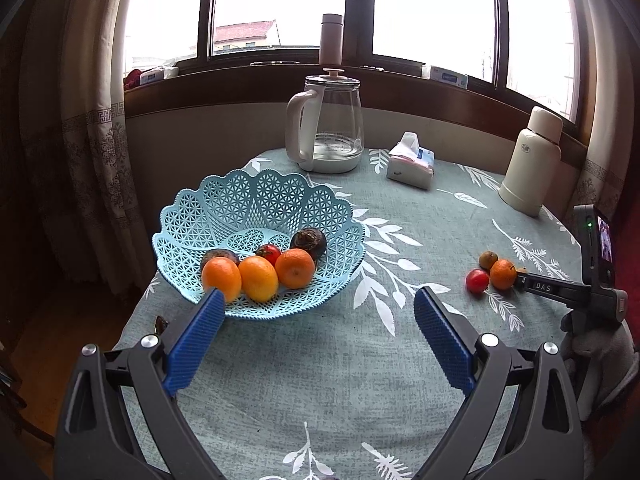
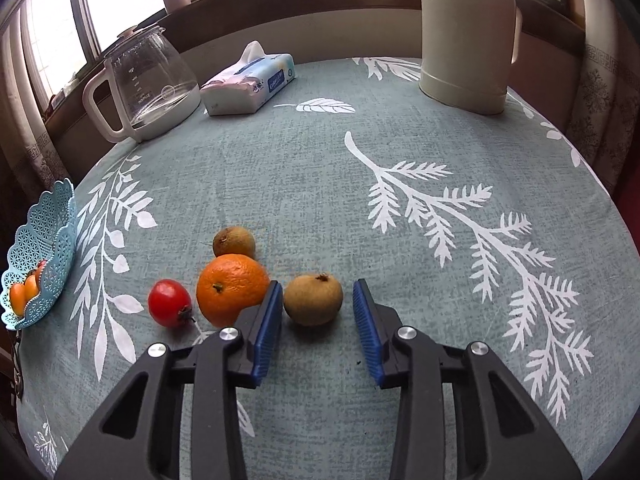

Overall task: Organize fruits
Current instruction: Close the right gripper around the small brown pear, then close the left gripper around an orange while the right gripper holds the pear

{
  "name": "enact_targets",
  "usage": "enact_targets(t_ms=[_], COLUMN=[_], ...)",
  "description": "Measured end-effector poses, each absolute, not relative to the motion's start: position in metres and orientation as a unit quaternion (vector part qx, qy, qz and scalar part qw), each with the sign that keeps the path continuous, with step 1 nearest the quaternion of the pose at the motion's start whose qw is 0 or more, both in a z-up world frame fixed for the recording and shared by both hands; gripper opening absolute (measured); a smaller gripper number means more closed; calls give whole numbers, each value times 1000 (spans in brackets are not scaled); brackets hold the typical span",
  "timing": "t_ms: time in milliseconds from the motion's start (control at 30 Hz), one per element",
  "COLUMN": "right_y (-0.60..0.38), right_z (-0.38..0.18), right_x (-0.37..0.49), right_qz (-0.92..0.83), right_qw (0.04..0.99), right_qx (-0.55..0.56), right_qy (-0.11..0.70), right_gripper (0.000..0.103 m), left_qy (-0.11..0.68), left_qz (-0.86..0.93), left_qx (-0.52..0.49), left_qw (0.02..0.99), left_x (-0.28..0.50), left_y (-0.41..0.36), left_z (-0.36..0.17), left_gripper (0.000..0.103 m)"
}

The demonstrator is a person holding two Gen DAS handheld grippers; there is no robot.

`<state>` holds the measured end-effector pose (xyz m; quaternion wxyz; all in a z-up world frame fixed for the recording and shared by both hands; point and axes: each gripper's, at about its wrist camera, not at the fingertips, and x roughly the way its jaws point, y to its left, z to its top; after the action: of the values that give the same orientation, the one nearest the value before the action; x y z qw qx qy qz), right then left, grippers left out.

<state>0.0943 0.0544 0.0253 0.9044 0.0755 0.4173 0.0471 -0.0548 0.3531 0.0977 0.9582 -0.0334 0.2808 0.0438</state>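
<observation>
A light blue lattice basket holds several fruits: oranges, a red fruit and dark fruits. My left gripper hangs open over the tablecloth just in front of the basket, holding nothing. On the cloth to the right lie an orange, a red fruit and two brown fruits. My right gripper is open, its blue pads on either side of the nearer brown fruit, the left pad close to the orange.
A glass kettle, a tissue pack and a cream thermos stand at the table's far side under the window. A tall cup sits on the sill. Curtains hang at both sides.
</observation>
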Motion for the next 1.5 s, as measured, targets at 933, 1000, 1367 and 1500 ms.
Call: enact_targets(t_ms=[933, 1000, 1367, 1500], right_y=[-20, -25, -30, -30], right_z=[28, 27, 23, 22], right_x=[37, 37, 38, 38], right_qz=[45, 47, 50, 52], right_qw=[920, 918, 912, 912], right_qx=[99, 116, 137, 135], right_qy=[377, 377, 383, 384], right_gripper=[29, 29, 29, 29], left_qy=[314, 311, 346, 360], left_qz=[-113, -128, -171, -177], left_qx=[44, 63, 104, 108], left_qw=[942, 940, 916, 910], left_x=[31, 40, 94, 104], left_y=[211, 195, 145, 136], left_z=[75, 71, 47, 40], left_gripper=[97, 96, 74, 69])
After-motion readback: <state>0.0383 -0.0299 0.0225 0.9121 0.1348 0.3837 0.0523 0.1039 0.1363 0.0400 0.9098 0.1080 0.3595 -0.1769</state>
